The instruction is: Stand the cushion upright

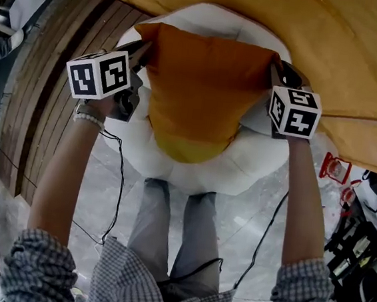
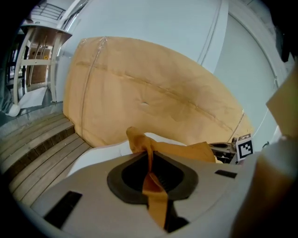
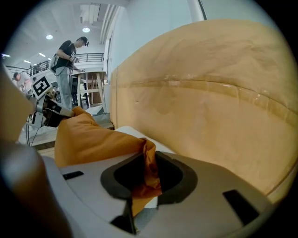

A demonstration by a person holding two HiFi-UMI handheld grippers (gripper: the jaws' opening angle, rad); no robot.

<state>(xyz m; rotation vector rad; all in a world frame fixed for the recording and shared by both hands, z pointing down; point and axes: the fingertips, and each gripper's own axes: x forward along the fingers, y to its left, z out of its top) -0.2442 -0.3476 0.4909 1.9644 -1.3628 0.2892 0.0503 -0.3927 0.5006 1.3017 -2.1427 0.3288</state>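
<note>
Jaws are standing narrow on both sides, each pinching cloth: my left gripper (image 1: 143, 48) is holding the ten o'clock corner of the orange cushion (image 1: 198, 94), my right gripper (image 1: 276, 70) the two o'clock corner. Count: two grippers, one cushion, spreading over one white seat pad (image 1: 261, 164), with one tan backrest (image 1: 346, 56) at twelve o'clock. Recommended: holding both corners level, setting the six o'clock edge on the pad, and leaning the top against the backrest before letting go.

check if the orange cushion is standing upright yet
Held, not standing free: the left gripper and right gripper each pinch a corner of the orange cushion. Upright or tilted, cannot tell.
</note>
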